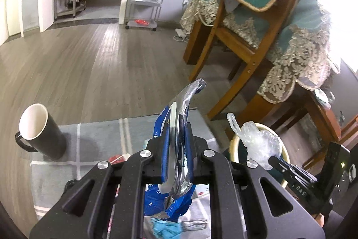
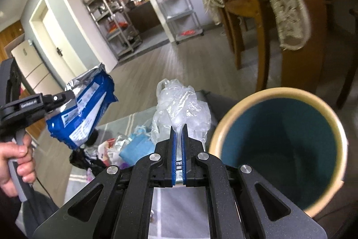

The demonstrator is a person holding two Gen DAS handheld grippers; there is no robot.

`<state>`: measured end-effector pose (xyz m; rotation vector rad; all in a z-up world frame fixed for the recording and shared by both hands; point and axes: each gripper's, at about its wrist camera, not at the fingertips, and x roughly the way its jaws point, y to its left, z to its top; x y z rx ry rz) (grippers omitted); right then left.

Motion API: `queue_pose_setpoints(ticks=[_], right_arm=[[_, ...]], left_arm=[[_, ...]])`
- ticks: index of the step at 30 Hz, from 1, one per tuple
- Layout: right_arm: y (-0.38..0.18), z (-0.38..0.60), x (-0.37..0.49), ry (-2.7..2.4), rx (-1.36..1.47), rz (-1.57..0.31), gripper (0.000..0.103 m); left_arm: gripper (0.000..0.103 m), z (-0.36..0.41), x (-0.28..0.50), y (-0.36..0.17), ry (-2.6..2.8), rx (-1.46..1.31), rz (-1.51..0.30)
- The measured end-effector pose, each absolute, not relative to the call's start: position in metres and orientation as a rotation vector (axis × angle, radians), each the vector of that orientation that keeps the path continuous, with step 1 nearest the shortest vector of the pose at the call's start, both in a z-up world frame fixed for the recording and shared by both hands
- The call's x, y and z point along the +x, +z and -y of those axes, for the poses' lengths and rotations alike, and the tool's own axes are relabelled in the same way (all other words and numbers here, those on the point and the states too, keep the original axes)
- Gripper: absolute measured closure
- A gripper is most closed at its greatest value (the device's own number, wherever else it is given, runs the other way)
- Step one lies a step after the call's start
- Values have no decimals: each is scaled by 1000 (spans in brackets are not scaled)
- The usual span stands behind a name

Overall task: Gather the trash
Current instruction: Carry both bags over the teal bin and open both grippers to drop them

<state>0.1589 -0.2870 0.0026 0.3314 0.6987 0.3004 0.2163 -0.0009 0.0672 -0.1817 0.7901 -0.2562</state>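
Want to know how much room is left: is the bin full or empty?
Looks empty: the right wrist view shows the bin's bare teal inside, though its very bottom is hidden.

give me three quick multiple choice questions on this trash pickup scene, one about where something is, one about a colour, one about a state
1. Where is the bin relative to the right gripper?
A. to its right
B. to its left
C. behind the shelves

2. What colour is the inside of the bin?
A. red
B. teal
C. white

3. What are the jaws of the left gripper doing?
A. hanging open and empty
B. shut on the blue and silver wrapper
C. shut on the black mug

Answers:
1. A, the bin's cream rim sits right of the gripper in the right wrist view.
2. B, its inner wall is teal.
3. B, the wrapper is pinched between the blue pads, while the mug stands apart on the rug.
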Motion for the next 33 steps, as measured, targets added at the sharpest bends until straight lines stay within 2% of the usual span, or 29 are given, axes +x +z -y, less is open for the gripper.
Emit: queue_pose_setpoints(ticks=[13, 33], right_arm=[[12, 318, 123, 212, 354, -646, 98], [-18, 384, 111, -9, 418, -754, 98]], left_arm=[[91, 80, 197, 81, -401, -161, -766], [91, 204, 223, 3, -587, -215, -931]])
